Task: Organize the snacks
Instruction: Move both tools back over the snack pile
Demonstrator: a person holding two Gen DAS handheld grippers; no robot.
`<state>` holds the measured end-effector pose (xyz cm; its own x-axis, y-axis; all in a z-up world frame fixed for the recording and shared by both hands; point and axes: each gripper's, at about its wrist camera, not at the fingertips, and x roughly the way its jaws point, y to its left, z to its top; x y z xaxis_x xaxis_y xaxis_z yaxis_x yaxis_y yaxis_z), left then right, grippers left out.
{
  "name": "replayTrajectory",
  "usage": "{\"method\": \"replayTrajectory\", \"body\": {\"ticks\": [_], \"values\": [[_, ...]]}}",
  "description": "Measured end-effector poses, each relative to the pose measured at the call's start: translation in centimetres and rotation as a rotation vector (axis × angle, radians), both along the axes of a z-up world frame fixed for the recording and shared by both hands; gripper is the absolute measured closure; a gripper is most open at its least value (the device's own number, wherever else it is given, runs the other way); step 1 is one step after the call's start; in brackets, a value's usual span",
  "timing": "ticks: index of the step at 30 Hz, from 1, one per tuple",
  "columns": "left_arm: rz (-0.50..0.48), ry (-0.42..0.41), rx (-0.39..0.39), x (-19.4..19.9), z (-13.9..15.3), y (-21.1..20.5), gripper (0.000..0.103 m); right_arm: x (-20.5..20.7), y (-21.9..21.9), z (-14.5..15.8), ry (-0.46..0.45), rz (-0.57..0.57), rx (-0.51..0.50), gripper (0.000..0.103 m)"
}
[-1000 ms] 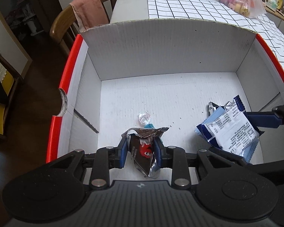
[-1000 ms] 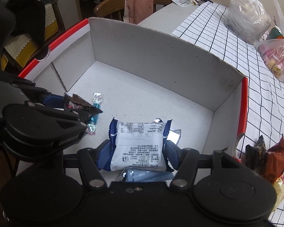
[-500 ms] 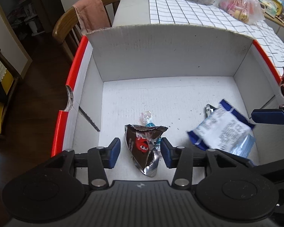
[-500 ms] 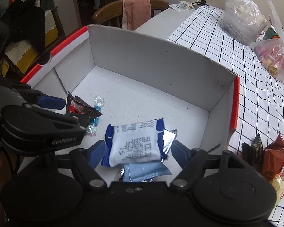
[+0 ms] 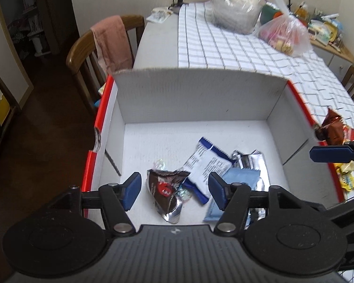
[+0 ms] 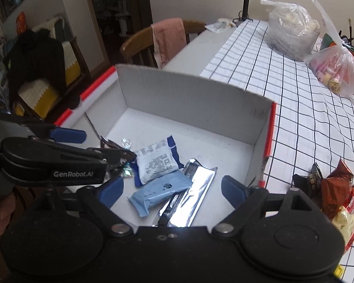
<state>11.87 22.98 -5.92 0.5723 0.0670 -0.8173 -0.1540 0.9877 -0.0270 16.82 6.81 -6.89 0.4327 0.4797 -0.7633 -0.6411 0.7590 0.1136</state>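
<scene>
Snacks now lie loose on the floor of the white cardboard box (image 5: 195, 99), and neither tool has hold of any. Below and just ahead of the left gripper (image 5: 174, 188) sits the dark brown packet (image 5: 164, 192) with its red mark, free of both pads; a second ago that packet was pinched upright between them, and the jaws have just been opening, so it has dropped flat. Beside it, toward the left gripper's right finger, rests the white-and-blue packet (image 6: 157, 162), which the right gripper (image 6: 172, 192) was clamping a second ago. Its jaws too have just been opening and now stand wide apart, well clear of the packet, which lies ahead of its left finger. Directly between and under the right gripper's fingers are a pale blue packet (image 6: 159, 189) and a silver wrapper (image 6: 192, 197), overlapping, with nothing pressing on them. A small clear-wrapped candy (image 5: 160, 165) lies just beyond the brown packet. Both views take in more of the box and table than before, which suggests both tools have lifted away. Two deliveries look finished, then. More snacks (image 6: 335, 188) wait on the checked tablecloth (image 6: 306, 118), outside the box wall to the right gripper's right, so the likely next step is to reach there.
</scene>
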Motion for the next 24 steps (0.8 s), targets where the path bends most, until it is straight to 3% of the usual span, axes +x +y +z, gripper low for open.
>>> {"method": "replayTrajectory", "body": {"ticks": [15,24], "values": [[-0.084,-0.157,-0.052,-1.6,4.2,-5.7,0.033,-2.0,-8.6,3.4,-0.068,-0.080,0.127,0.002],[-0.151,-0.160,-0.100,-0.5,4.7,-12.3,0.026,-1.2,-16.3,3.0,-0.059,-0.116,0.134,0.001]]}}
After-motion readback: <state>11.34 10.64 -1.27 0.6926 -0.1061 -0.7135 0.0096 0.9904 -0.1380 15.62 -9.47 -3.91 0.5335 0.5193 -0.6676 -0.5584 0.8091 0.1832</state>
